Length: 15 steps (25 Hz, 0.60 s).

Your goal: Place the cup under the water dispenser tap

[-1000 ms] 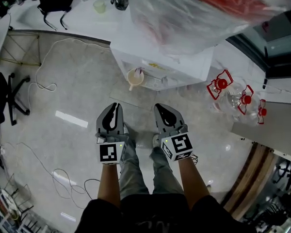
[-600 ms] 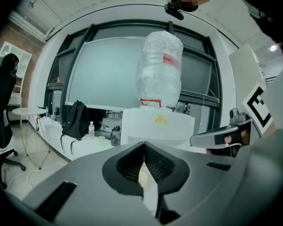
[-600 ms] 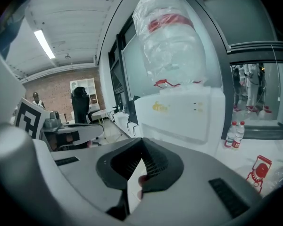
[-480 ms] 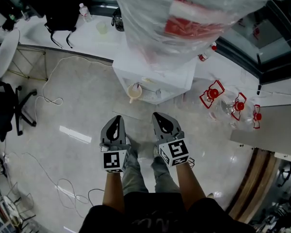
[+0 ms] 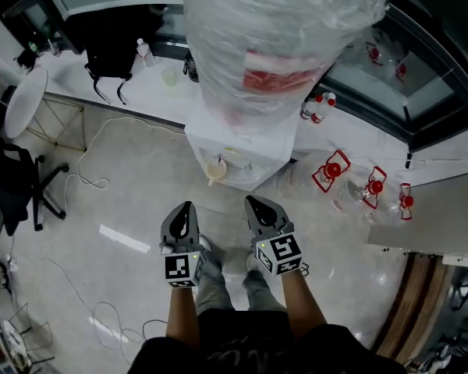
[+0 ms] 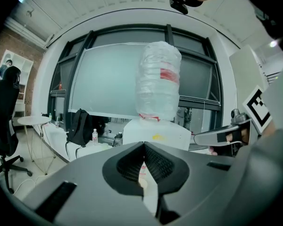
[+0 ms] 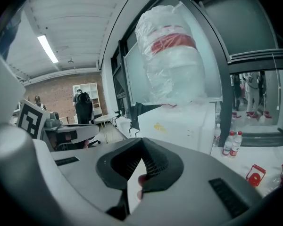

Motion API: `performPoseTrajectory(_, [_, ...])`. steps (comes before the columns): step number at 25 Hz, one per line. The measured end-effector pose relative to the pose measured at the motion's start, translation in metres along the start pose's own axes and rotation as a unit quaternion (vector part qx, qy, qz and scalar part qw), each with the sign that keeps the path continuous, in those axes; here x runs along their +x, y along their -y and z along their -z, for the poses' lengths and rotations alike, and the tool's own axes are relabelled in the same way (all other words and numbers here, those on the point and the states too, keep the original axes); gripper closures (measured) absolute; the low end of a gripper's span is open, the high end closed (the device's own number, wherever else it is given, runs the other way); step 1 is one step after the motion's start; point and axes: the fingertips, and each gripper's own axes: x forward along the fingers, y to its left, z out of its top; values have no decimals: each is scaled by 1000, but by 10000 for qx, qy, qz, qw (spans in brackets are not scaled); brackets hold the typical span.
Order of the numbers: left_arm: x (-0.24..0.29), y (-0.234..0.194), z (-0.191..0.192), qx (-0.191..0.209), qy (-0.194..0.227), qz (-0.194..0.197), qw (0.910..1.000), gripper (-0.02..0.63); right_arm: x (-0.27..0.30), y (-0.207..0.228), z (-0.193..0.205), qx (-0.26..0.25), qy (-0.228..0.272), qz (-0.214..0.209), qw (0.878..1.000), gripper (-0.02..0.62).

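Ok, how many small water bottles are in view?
3. Two bottles stand together right of the dispenser; a third bottle stands on the counter by the bag. Others may be hidden behind the dispenser.

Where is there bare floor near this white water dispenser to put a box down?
The grey tiled floor between the white water dispenser and the white cable is bare. Right of the dispenser it is crowded: clear jugs with red handles lie there.

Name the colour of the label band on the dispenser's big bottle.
Red label band, clearest in the right gripper view.
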Motion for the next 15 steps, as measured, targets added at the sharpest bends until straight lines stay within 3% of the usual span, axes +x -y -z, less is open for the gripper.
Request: performPoseTrajectory(15, [-43,29,-53,190,372,-20,9991,589,-53,-8,-49,-268,424,-102,9987,581])
